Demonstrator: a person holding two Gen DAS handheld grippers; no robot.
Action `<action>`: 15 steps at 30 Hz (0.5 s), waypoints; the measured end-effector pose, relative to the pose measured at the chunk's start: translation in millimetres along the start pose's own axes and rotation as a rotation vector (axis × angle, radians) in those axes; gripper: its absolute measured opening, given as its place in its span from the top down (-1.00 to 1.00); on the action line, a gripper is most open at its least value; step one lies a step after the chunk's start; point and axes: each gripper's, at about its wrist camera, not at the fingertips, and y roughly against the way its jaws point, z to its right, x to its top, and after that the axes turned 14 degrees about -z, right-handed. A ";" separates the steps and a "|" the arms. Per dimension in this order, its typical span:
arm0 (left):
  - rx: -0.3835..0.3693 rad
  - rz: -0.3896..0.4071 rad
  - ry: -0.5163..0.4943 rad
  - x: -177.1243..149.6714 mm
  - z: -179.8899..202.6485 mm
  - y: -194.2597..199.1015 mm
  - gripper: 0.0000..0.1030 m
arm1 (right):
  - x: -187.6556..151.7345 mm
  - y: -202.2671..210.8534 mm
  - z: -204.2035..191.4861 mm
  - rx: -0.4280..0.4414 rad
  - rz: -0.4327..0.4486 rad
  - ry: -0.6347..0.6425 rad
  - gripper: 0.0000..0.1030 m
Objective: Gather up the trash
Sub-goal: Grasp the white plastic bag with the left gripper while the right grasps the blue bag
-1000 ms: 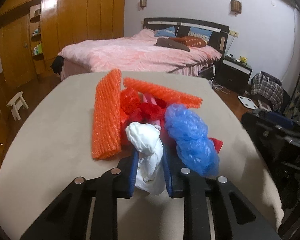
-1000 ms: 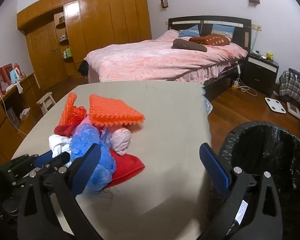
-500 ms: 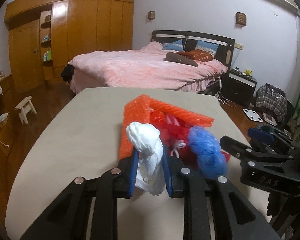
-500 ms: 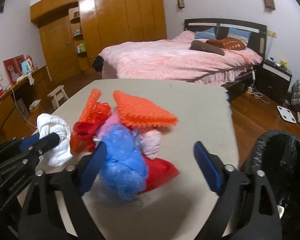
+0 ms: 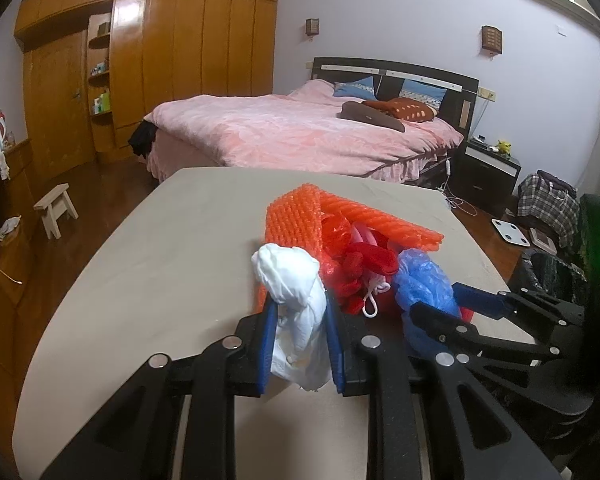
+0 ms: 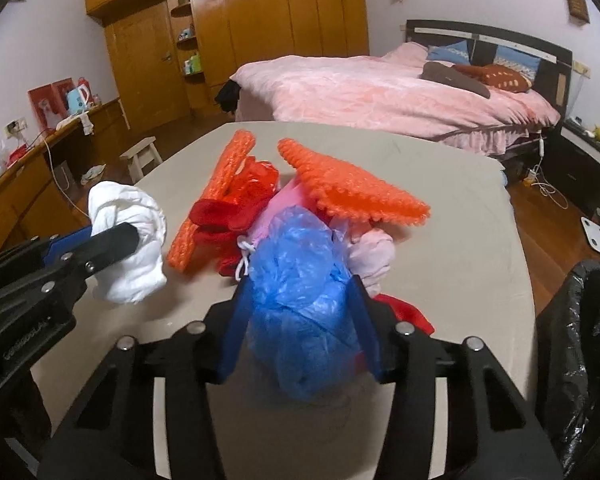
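Trash pile: we see it mid-surface (image 6: 460, 248), a heap of crumpled bags & foam netting on the beige top.
White bag (image 5: 296, 312): crumpled plastic wad, pinched between the blue pads of the left gripper (image 5: 298, 344); it sits at the pile's left edge, and we can't tell whether it's clear of the surface.
Left gripper: narrow, clamped on the white bag; in right-wrist view it comes in from the left w/ the white bag (image 6: 128, 240) bulging past the fingers.
Blue bag (image 6: 300, 304): crumpled blue plastic, at the near side of the pile, between the right gripper's pads.
Right gripper (image 6: 300, 332): jaws have just been closing; both blue pads now press the blue bag's sides, so we call it gripped. In left-wrist view the right gripper (image 5: 440, 304) reaches in from the right onto the blue bag (image 5: 424, 280).
Orange foam nets (image 6: 352, 188): two pieces, at the far side of the pile, one propped on edge, one lying over the heap.
Red bags (image 6: 236, 204): bunched between the nets, touching the blue bag.
Pink bag (image 6: 368, 256): just right of the blue bag.
Bin (image 6: 580, 352): black-lined, on the floor beside the surface's right edge.
Bed (image 5: 300, 132): pink cover, beyond the surface.
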 end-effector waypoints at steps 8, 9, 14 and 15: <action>-0.002 0.026 -0.007 4.5 4.9 9.5 0.55 | 1.5 20.4 4.5 0.016 0.034 -0.011 0.20; -0.001 0.029 -0.008 3.8 6.1 10.9 0.55 | 1.7 22.9 6.0 0.018 0.039 -0.015 0.20; -0.005 0.045 -0.018 8.6 11.1 18.0 0.55 | 5.6 41.3 11.9 0.023 0.077 -0.032 0.20; -0.005 0.047 -0.021 9.6 12.6 19.4 0.55 | 6.4 46.1 13.5 0.021 0.087 -0.037 0.20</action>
